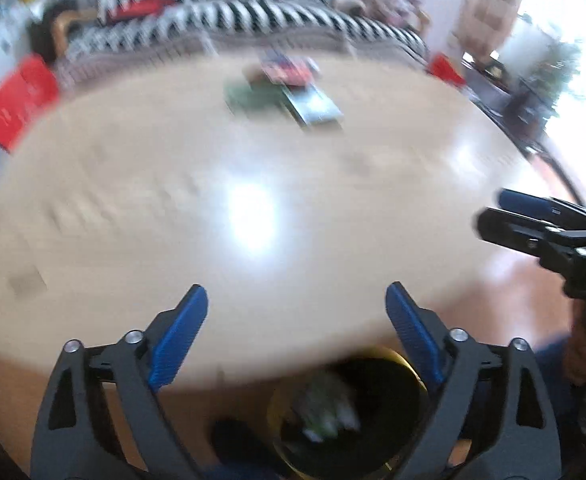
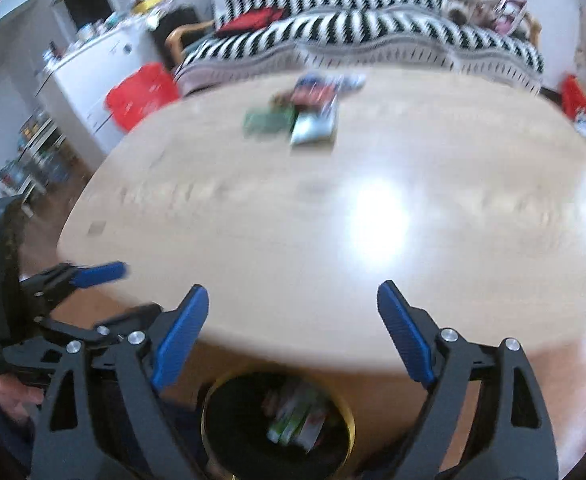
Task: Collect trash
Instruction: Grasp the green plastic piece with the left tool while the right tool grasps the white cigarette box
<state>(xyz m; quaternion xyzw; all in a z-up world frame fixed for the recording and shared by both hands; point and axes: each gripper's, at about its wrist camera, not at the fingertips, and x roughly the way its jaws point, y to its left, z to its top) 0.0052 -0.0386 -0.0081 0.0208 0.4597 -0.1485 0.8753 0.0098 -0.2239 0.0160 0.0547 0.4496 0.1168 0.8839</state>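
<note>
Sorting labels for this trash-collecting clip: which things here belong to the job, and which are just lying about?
Job:
- bin below the table edge
- wrappers inside it
- left gripper, open
- right gripper, open

Lying about:
- stack of books on the table
- striped sofa
- red basket

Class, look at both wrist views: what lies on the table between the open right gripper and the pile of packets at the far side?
Nothing: bare table between right gripper and packets in both views.

A blurred stack of books (image 2: 313, 112) lies near the far edge of the oval wooden tabletop (image 2: 253, 220). Beyond it stand a striped sofa (image 2: 373, 28), a red bin (image 2: 143, 94) and a white cabinet (image 2: 93, 68).
</note>
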